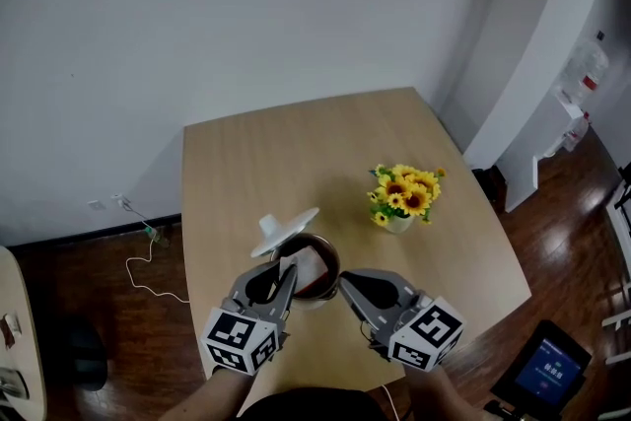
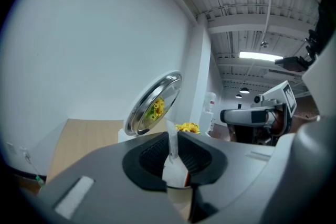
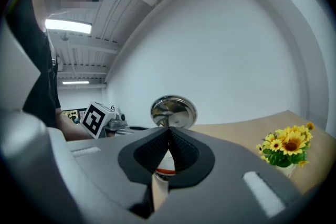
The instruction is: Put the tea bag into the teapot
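Observation:
A white teapot [image 1: 312, 302] stands near the table's front edge, its hinged lid [image 1: 284, 230] tipped open to the back left. My left gripper [image 1: 288, 273] is shut on a white tea bag [image 1: 304, 263], which hangs over the pot's dark opening. In the left gripper view the tea bag [image 2: 172, 162] is pinched upright between the pads, with the lid's shiny underside [image 2: 153, 105] behind it. My right gripper [image 1: 344, 281] is shut at the pot's right rim. In the right gripper view its pads [image 3: 181, 147] meet at the tips, and I cannot tell whether they hold anything.
A small pot of yellow flowers [image 1: 404, 195] stands on the wooden table [image 1: 296, 153] to the right of the teapot. A white wall rises behind. A cable [image 1: 148, 261] lies on the dark floor at the left, and a device with a blue screen [image 1: 550, 372] sits at the bottom right.

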A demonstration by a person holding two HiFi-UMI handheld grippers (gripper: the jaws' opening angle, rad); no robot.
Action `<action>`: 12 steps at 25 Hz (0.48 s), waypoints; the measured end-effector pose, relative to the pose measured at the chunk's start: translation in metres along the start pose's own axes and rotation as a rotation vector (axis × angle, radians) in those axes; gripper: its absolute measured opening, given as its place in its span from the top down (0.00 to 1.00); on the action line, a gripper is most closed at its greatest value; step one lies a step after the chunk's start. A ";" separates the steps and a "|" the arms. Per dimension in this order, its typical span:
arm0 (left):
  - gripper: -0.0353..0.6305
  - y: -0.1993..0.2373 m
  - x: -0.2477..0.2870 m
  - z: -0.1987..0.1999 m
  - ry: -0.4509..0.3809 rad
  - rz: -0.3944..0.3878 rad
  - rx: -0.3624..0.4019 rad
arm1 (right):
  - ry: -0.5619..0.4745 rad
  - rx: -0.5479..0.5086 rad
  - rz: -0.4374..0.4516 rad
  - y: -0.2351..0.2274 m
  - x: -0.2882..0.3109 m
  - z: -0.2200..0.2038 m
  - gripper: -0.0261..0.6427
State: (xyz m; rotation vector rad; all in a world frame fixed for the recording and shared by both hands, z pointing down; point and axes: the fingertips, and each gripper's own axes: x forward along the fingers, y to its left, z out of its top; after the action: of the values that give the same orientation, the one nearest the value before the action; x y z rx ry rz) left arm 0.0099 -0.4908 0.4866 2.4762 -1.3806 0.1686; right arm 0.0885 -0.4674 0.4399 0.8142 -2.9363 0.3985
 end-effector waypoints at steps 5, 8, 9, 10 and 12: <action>0.85 0.003 0.008 -0.006 0.033 0.005 0.010 | 0.027 0.001 -0.002 -0.005 0.004 -0.010 0.96; 0.85 0.001 0.009 -0.010 0.059 -0.003 0.022 | 0.026 0.011 0.001 -0.004 0.005 -0.010 0.96; 0.84 0.001 0.009 -0.012 0.068 -0.005 0.024 | 0.020 0.017 0.002 -0.004 0.005 -0.009 0.96; 0.84 0.001 0.008 -0.014 0.075 -0.006 0.023 | 0.015 0.020 0.003 -0.004 0.005 -0.007 0.96; 0.81 0.002 0.007 -0.017 0.085 -0.003 0.027 | 0.012 0.017 0.006 -0.003 0.006 -0.006 0.96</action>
State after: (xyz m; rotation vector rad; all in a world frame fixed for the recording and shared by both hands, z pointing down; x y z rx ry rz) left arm 0.0128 -0.4922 0.5051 2.4625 -1.3486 0.2901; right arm 0.0850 -0.4715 0.4471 0.8021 -2.9287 0.4283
